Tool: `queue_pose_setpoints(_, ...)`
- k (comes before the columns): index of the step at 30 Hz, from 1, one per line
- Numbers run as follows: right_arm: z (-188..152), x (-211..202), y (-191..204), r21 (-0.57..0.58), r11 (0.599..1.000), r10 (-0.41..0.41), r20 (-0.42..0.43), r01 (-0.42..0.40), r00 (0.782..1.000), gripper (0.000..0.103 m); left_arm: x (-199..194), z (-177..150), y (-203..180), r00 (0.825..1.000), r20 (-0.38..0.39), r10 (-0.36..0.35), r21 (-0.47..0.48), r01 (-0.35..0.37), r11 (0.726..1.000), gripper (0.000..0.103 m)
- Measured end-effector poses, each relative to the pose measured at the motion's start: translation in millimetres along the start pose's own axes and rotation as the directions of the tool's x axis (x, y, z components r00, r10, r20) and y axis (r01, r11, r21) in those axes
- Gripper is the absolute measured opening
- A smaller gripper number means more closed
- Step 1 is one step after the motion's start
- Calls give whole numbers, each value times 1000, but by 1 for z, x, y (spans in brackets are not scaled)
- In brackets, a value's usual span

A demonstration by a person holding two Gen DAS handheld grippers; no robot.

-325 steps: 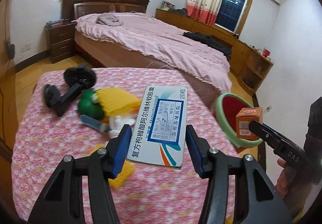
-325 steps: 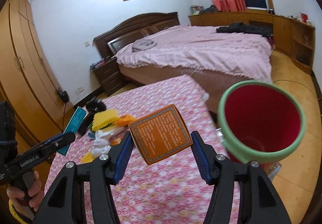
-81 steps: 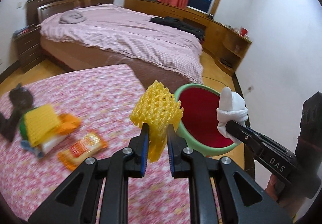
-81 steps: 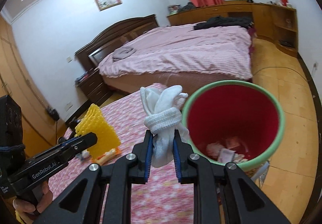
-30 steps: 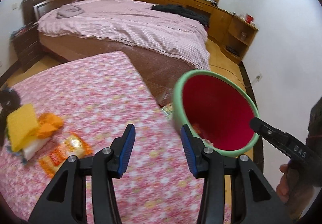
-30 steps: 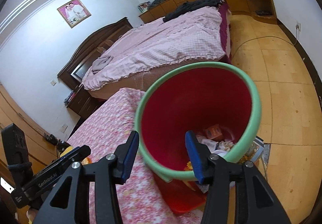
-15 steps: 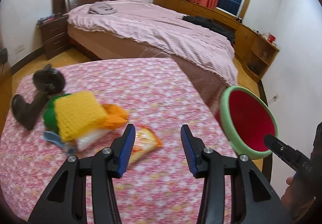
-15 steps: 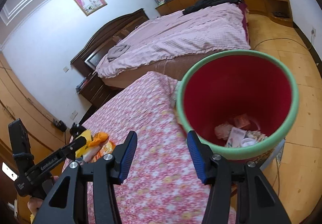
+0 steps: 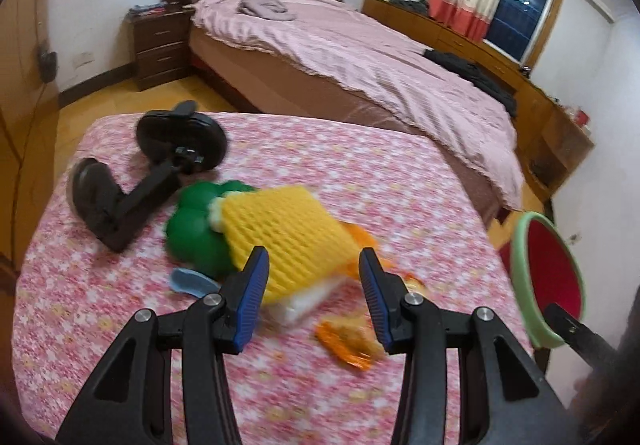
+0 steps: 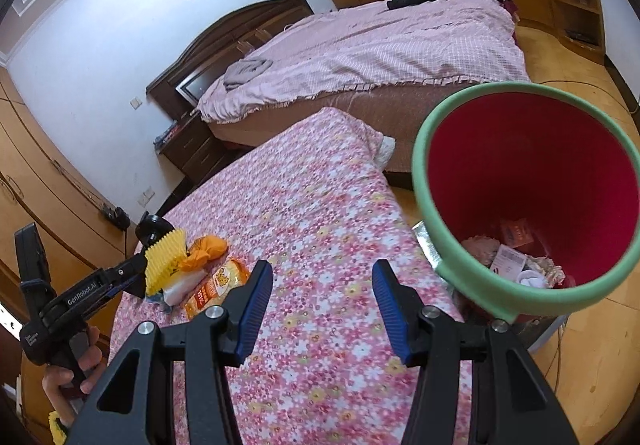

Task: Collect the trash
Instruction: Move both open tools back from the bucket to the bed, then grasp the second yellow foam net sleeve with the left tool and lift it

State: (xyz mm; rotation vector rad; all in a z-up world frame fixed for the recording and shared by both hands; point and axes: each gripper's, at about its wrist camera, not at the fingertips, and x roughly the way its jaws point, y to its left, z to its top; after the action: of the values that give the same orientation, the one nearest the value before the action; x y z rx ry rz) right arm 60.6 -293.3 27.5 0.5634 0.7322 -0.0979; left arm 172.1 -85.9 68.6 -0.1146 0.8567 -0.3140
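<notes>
Already the red bin off the surface's right edge holds several scraps, while both the left tool and right tool gape empty, and the yellow foam net, orange wrapper and other bits remain mid-surface.

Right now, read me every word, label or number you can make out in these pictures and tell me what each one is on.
"GenRobot.AI": white lettering along the left gripper, seen from the right wrist.
Small white label lower on its handle: too small to read.
Orange snack packet: print and a cartoon figure, blurred, not readable.
White barcode slip in the red bin: too small to read.
Left wrist view: nothing readable.
</notes>
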Motion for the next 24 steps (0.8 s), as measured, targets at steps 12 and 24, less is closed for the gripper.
queue_pose_setpoints(12, -3, 33, 5, -3, 1000, 5, -67, -5, 998, 55, 39, -3, 29, 998, -63, 14, -86, -19, 996, 47)
queue_pose_setpoints(24, -6, 41, 8, -16, 1000, 5, -100, -7, 995, 55, 24, -4, 36, 995, 17, -98, -150, 99, 984, 10)
